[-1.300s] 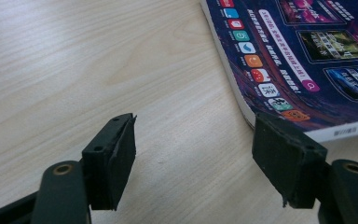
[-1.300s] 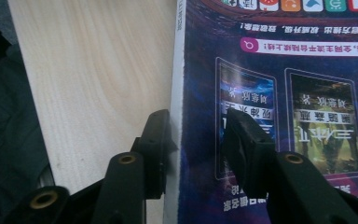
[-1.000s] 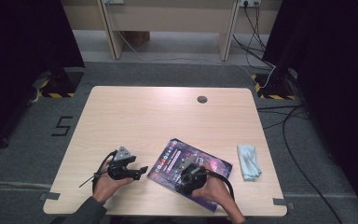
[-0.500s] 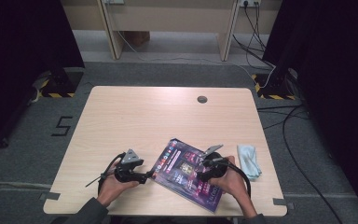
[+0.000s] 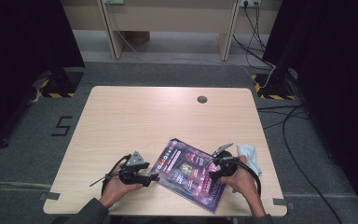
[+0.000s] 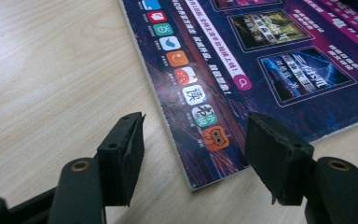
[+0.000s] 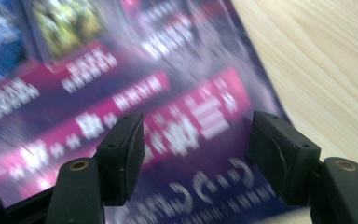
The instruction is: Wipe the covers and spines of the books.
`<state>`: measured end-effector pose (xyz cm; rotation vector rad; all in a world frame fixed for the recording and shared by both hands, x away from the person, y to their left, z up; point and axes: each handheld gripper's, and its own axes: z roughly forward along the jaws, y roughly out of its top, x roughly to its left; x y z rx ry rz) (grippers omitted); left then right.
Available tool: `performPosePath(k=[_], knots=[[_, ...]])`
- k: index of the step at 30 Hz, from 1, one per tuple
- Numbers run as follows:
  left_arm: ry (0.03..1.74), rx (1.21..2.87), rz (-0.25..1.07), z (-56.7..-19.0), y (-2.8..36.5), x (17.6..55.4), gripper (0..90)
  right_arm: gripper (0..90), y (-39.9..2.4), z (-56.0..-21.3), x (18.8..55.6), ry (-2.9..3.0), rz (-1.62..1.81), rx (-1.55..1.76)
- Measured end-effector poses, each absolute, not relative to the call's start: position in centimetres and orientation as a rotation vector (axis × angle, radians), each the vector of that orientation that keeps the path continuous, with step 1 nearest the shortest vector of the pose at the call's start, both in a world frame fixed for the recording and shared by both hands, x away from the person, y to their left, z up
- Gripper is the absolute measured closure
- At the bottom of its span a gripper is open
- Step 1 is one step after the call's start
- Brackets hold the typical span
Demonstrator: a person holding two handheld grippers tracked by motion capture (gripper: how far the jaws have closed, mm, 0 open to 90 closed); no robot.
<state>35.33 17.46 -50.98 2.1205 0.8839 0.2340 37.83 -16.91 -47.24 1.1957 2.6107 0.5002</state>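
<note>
Both grippers are closing in on the magazine (image 5: pixel 192 171), which lies flat on the desk (image 5: pixel 158 121) near its front edge, a little right of centre. It looks like the approach step, just short of a grasp: nothing is held yet.

The left gripper (image 5: pixel 152 178) sits low at the magazine's left corner. In the left gripper view its jaws stand spread with the corner and spine edge (image 6: pixel 168 126) between them, not touching either pad; they have just been narrowing. The right gripper (image 5: pixel 213 176) hovers over the magazine's right part, with the person's hand (image 5: pixel 242 179) behind it. In the right gripper view its jaws are spread above the blurred purple cover (image 7: pixel 168 121), pinching nothing; they have just been opening.

The magazine lies skewed to the desk. Its long axis runs from the far left, near the centre of the desk, down to the near right corner close to the front edge. One short edge faces the left gripper. A pale cloth (image 5: pixel 251 156) lies just beyond it on the right.

Next, I'd judge, the left jaws must slip lower so one pad gets under the thin edge, or under the cover, before closing. The right gripper will likely need to press down or steady the sheet so that it does not slide.
</note>
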Motion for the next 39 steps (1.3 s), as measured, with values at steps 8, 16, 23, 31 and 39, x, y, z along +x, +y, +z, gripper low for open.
performPosePath(k=[8,16,23,31,39], knots=[[0.869,2.127,0.231,-51.0,17.4,35.2,38.5,36.1,-20.2,-46.8,37.9,2.515,0.512,1.373],[0.865,2.134,0.221,-51.1,17.2,35.3,39.6,35.5,-21.3,-47.6,37.7,2.535,0.592,1.44],[0.869,2.13,0.17,-51.2,17.0,35.0,39.6,36.5,-20.6,-48.0,38.4,2.477,0.645,1.44],[0.852,2.178,0.178,-50.9,16.7,33.4,39.7,35.9,-18.3,-48.1,40.2,2.411,0.634,1.375],[0.837,2.193,0.165,-50.9,15.9,31.6,39.1,34.9,-17.8,-48.4,42.0,2.368,0.664,1.396]])
